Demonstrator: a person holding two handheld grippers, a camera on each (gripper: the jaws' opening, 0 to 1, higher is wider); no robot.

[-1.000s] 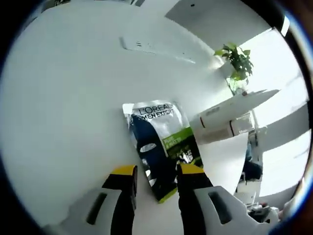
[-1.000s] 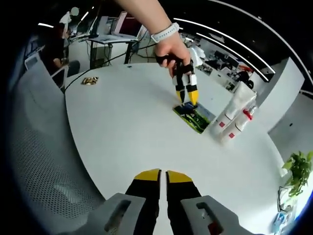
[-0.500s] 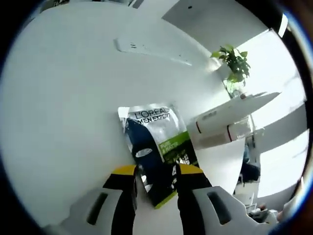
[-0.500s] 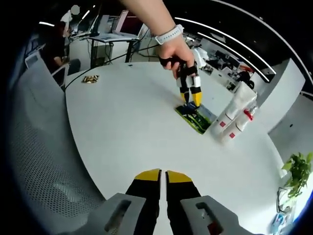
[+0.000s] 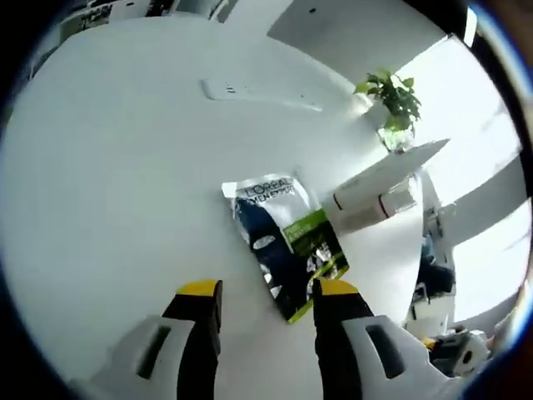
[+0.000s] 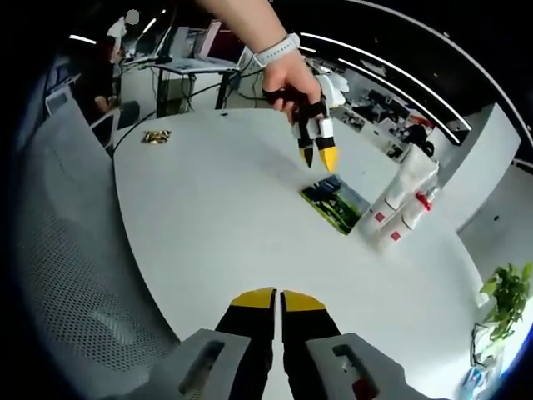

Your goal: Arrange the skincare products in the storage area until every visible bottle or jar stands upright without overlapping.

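Here my left gripper [image 5: 262, 292] hangs wide and empty just above the flat sachet [image 5: 288, 244], which lies mid-desk [image 6: 208, 225] beside two white tubes [image 6: 398, 204] leaning together near the far edge. My right gripper [image 6: 276, 296] is pinched closed, holding nothing.

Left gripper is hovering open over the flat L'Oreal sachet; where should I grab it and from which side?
Take the sachet by its near short edge, the green-trimmed end closest to the left gripper. It lies flat on the white table, so a top-down pinch has nothing to bite. Come in low along its length, one of the fingers sliding under that edge. The tubes crowd its far side.
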